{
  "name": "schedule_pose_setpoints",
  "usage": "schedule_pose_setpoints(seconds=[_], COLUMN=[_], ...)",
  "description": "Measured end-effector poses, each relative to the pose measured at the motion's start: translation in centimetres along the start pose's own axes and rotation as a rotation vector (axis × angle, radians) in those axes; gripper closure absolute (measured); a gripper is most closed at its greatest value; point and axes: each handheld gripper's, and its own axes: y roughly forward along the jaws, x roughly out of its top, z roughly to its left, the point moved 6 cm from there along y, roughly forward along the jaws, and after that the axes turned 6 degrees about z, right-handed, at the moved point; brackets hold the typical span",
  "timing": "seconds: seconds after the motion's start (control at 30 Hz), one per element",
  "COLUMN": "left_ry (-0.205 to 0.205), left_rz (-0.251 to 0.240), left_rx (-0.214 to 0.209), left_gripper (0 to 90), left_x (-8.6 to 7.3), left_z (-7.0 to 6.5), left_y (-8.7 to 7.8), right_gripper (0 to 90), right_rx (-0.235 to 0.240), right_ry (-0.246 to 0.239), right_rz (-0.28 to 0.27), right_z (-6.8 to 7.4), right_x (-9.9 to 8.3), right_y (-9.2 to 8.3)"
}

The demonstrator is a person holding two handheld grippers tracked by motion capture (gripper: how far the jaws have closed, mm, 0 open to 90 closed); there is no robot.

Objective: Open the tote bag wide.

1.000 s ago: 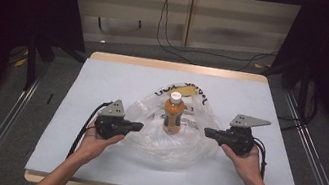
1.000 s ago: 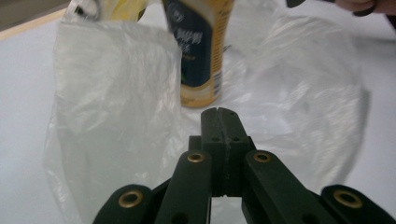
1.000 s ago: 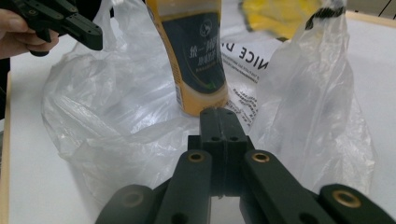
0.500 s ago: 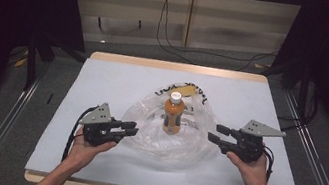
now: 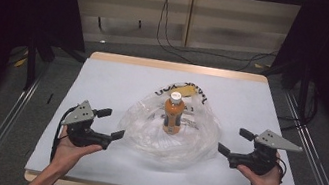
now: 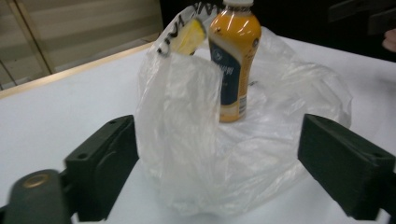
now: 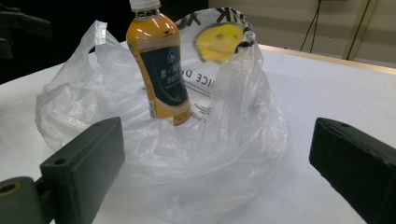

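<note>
I had the left claw (image 5: 114, 123) standing open beside the bag (image 5: 172, 137), its jaws just spread wide and nothing pressed between them. In the left gripper view a raised fold of the bag (image 6: 182, 121) stood just ahead of that claw (image 6: 219, 158), in the gap between the jaws but touching neither. I held the right claw (image 5: 231, 141) on the opposite side of the bag, and its jaws had likewise just been opening; they gripped nothing. In the right gripper view the crumpled clear plastic (image 7: 187, 158) lay just in front of that claw (image 7: 217, 163), free of both jaws. Beyond the near folds, from either claw, the bottle (image 5: 173, 115) of orange drink stood upright inside the bag, white cap on top, dark label facing the right claw (image 7: 164, 70). Farther off than the bottle, the bag's printed handle with a yellow smiley (image 7: 219, 42) rose up. All of it rested on the white bench (image 5: 103, 82), roughly midway between my two claws.
</note>
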Motion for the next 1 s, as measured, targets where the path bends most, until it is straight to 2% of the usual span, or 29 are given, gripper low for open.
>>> schedule_pose_setpoints(seconds=[0.03, 0.1, 0.13, 0.17, 0.23, 0.37, 0.43, 0.53, 0.6, 0.63, 0.67, 0.73, 0.83, 0.87, 0.93, 1.0], left_ry=[-0.008, -0.017, -0.030, -0.032, -0.051, -0.060, -0.116, -0.106, -0.107, -0.108, -0.099, -0.078, -0.075, -0.086, -0.087, -0.084], left_rz=[-0.005, 0.009, -0.001, 0.011, 0.000, 0.029, 0.038, 0.039, 0.039, 0.049, 0.050, 0.070, 0.059, 0.054, 0.046, 0.064], left_rx=[-0.009, 0.005, 0.010, 0.031, 0.026, 0.033, 0.015, 0.044, 0.035, 0.056, 0.065, 0.070, 0.074, 0.069, 0.084, 0.080], left_gripper=[9.9, 6.9, 6.1, 4.7, 3.0, 2.2, 2.2, 2.1, 2.1, 2.3, 2.1, 2.1, 2.1, 2.1, 2.4, 2.3], left_x=[-0.1, -0.3, -0.3, -0.5, -0.7, -1.9, -2.5, -3.6, -4.3, -4.6, -4.9, -5.4, -5.3, -5.3, -5.2, -5.4], left_z=[0.0, 0.0, 0.1, 0.2, 0.2, -0.2, -0.5, -0.6, -0.6, -0.6, -0.4, -0.4, -0.1, -0.1, 0.0, -0.1], left_y=[-0.1, -0.4, -0.5, -0.8, -1.1, -1.9, -2.0, -2.3, -2.4, -2.4, -2.5, -2.6, -2.6, -2.5, -2.5, -2.4], right_gripper=[3.1, 2.3, 2.4, 2.7, 1.8, 4.3, 4.8, 5.3, 5.1, 4.6, 4.0, 4.1, 4.2, 4.4, 4.3, 4.3], right_rx=[-0.004, -0.011, -0.016, -0.020, -0.044, -0.075, -0.090, -0.101, -0.102, -0.105, -0.107, -0.113, -0.124, -0.125, -0.130, -0.131], right_ry=[0.004, 0.001, 0.005, 0.008, 0.024, 0.055, 0.082, 0.083, 0.093, 0.098, 0.107, 0.095, 0.092, 0.095, 0.091, 0.100], right_rz=[-0.005, -0.006, -0.004, -0.003, -0.008, -0.011, -0.008, 0.008, 0.000, -0.007, -0.012, -0.009, -0.007, 0.000, 0.010, 0.006], right_z=[0.0, -0.1, -0.1, -0.2, -0.5, -0.8, -0.9, -0.8, -0.6, -0.5, -0.5, -0.5, -0.6, -0.6, -0.6, -0.5], right_x=[-0.1, -0.4, -0.6, -0.8, -1.2, -2.1, -2.5, -3.1, -3.6, -3.8, -4.0, -4.2, -4.5, -4.7, -4.8, -4.8], right_y=[-0.3, -0.9, -1.2, -1.5, -2.2, -3.3, -3.6, -3.8, -4.1, -4.2, -4.3, -4.6, -4.7, -4.7, -4.5, -4.5])
